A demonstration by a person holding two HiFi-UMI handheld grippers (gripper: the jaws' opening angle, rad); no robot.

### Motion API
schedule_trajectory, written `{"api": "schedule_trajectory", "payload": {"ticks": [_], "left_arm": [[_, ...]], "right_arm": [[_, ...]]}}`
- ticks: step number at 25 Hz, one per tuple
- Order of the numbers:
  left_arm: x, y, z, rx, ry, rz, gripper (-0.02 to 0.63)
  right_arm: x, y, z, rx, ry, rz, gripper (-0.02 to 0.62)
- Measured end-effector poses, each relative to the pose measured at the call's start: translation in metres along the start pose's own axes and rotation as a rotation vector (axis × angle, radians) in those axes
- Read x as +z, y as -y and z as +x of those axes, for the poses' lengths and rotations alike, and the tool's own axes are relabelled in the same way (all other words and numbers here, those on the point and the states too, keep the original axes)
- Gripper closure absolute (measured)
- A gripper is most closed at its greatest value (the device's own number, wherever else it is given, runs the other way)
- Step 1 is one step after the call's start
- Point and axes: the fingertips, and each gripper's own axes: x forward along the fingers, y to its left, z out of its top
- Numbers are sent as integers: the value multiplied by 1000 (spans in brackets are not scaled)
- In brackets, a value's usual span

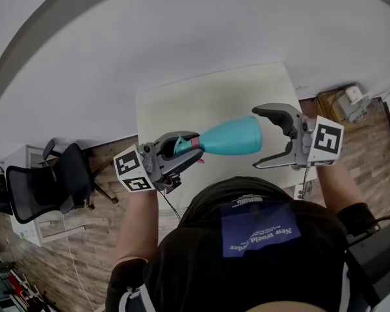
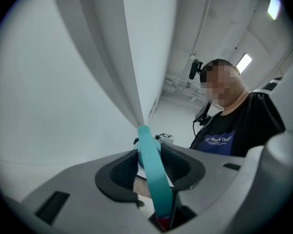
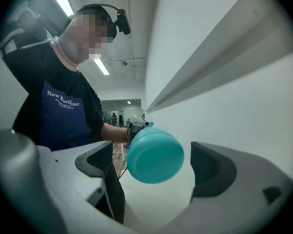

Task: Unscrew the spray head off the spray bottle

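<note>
well, the left gripper (image 1: 194,148) has its fingers (image 2: 119,172) closed on the spray head (image 1: 182,144) of the teal spray bottle (image 1: 231,137). the whole bottle hangs in the air from that grip, above the white table (image 1: 182,103). in the left gripper view the teal trigger (image 2: 150,169) runs up the gap between the two fingers, with the dark pads close on either side of it. the bottle lies about level, its neck at the left fingers and its body reaching out past their tips towards the right gripper (image 1: 255,139). the right fingers (image 3: 212,167) stand wide apart and grip nothing. the bottle's round flat base sits in the gap at their tips, and the right gripper view shows clear space between it and each pad. the two grippers face each other along the bottle, one at each end. behind the left gripper, down on the wooden floor (image 1: 104,239), stands a black office chair (image 1: 45,184). the person's black shirt (image 1: 247,252) fills the space beneath both grippers in the head view.
</note>
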Motion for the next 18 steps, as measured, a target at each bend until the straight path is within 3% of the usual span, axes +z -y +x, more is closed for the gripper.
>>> {"api": "schedule_trajectory", "payload": {"ticks": [10,14,18], "left_arm": [[-2,11,14,-49,46,-46,453],[-1,8,14,-55,98,-113,453],[-5,7,16,-49,68,-108,453]], "right_arm": [[2,-13,34,50,-29,-3,126],[9,-13,42,54,-6,35,127],[4,-11,39,58,-7,75,127]]}}
